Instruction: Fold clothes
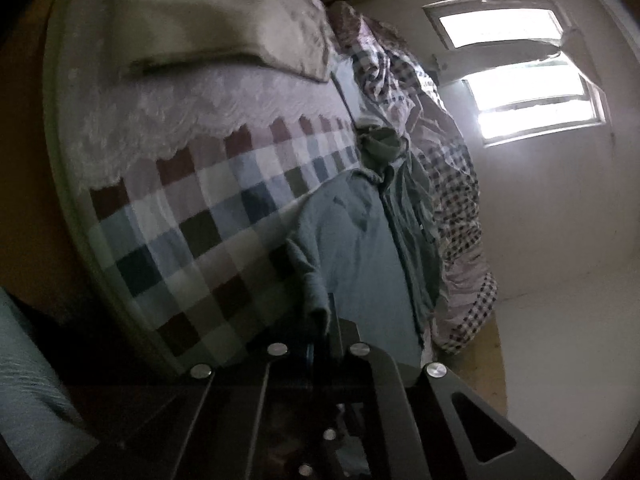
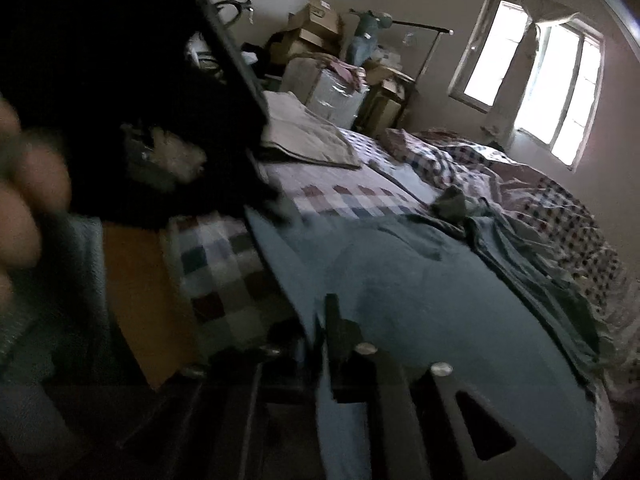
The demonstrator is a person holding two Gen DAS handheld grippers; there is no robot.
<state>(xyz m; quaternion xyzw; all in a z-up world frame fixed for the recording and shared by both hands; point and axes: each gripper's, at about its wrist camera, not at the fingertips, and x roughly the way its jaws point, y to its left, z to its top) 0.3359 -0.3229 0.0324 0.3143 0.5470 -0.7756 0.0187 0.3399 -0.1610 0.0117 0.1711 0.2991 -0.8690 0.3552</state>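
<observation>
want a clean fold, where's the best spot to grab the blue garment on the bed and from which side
Probably its near hem, from the foot of the bed. The blue garment lies spread flat on the checked bedspread, and only that edge hangs free enough to pinch. The left gripper is shut on one corner; the right gripper sits at the same edge with cloth between its fingers.

Your bed [image 2: 224, 256] wears a checked sheet. On it lie a blue-grey garment [image 2: 440, 300] spread over the near edge, a folded beige cloth [image 2: 304, 136] toward the far corner, and a rumpled checked quilt [image 2: 560, 216] along the window side.
</observation>
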